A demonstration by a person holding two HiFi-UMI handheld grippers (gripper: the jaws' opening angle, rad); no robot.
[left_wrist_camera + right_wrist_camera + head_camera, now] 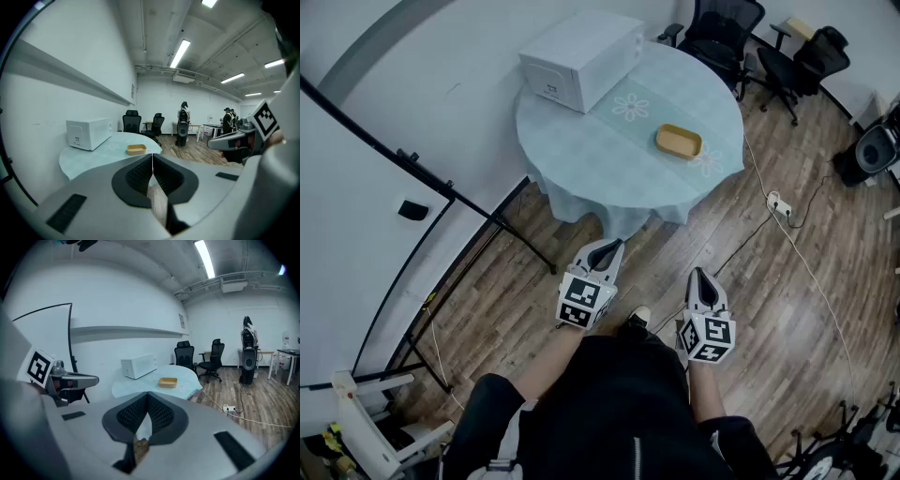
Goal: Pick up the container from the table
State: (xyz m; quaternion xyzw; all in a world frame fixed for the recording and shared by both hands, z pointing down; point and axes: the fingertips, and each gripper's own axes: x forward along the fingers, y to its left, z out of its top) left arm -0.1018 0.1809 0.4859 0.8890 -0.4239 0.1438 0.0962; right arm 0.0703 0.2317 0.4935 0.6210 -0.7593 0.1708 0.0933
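Container seen on round worktop, apparently empty.
Left gripper and right gripper held well short of it, jaws closed on nothing.

1. The container was tan-yellow.
2. The table wore a pale blue-green checked cloth with white flower motifs.
3. The microwave, at the table's far left, was white.
4. The left gripper and right gripper were light grey, black and ribbed inside the jaws, with black-and-white square markers.
5. The floor showed brown wood-grain planks.
6. The far chairs were black.
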